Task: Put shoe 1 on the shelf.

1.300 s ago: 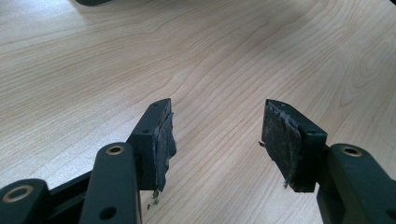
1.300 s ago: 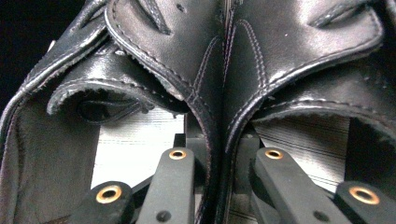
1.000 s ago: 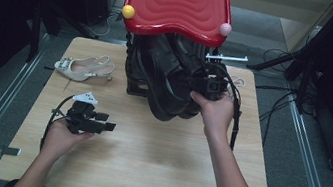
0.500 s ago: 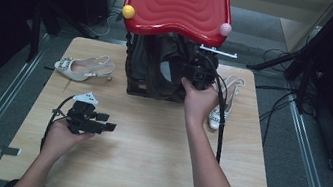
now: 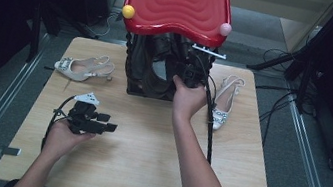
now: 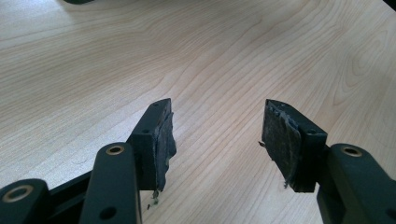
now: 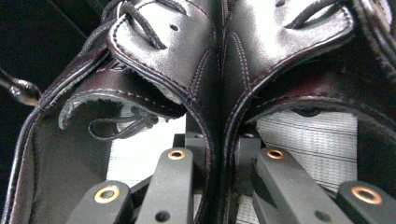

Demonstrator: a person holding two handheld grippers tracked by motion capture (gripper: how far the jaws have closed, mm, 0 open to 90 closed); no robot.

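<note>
A pair of black leather lace-up shoes (image 5: 154,69) sits under the red wavy top (image 5: 179,2) of a dark stand at the back of the table. My right gripper (image 5: 189,72) is at the stand's right front. In the right gripper view its jaws (image 7: 219,154) pinch the two touching inner walls of the left shoe (image 7: 159,42) and the right shoe (image 7: 285,42), so it is shut on the pair. My left gripper (image 5: 107,127) rests low over the wooden table (image 5: 145,151) at the front left. It is open, with bare wood between its pads (image 6: 217,135).
A beige slingback heel (image 5: 82,67) lies left of the stand and its mate (image 5: 224,100) lies to the right, close to my right forearm. A yellow ball (image 5: 128,11) and a pink ball (image 5: 225,29) cap the red top's front corners. My right gripper's cable (image 5: 210,125) trails across the table.
My right gripper has carried the black shoes down and back, from raised in front of the stand to under the red top. The left gripper has stayed put.
</note>
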